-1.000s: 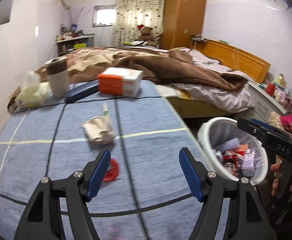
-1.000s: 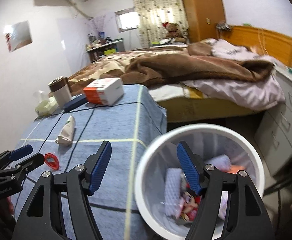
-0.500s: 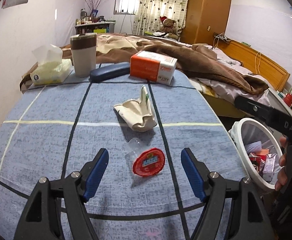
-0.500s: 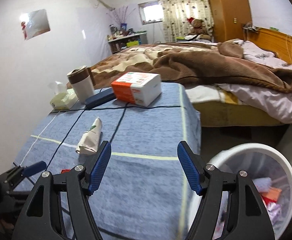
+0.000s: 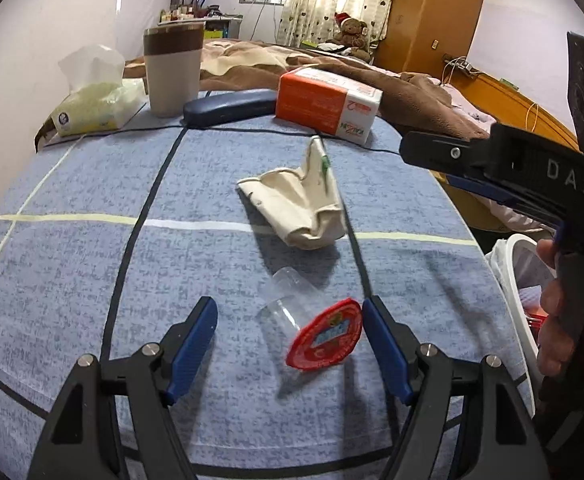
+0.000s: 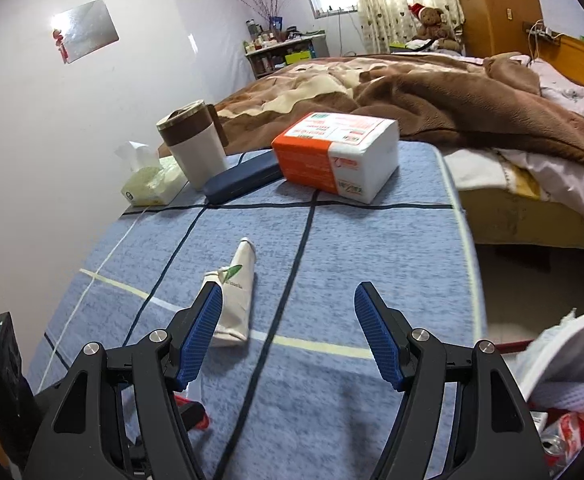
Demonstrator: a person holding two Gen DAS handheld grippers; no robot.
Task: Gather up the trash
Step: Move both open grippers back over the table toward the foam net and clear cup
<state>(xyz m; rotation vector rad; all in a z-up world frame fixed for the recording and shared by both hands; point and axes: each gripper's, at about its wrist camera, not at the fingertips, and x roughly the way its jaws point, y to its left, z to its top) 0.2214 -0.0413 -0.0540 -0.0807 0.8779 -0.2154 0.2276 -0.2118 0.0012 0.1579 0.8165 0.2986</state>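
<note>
Left tongs (image 5: 289, 344) gape around the cup (image 5: 312, 320); next they must clamp it; right tongs (image 6: 287, 336) apart, idle

The letters "DAS" stand in pale print on the black body of the right tool (image 5: 432, 148), seen in the left wrist view. The orange and white tissue pack (image 5: 328, 104) carries printed red and green lettering on its end face, too small and skewed to read in either view. The red foil lid (image 5: 326, 336) of the clear cup bears a blue label with blurred characters. The crumpled paper bag (image 6: 233, 292) shows a green leaf mark with small, illegible print beneath.
</note>
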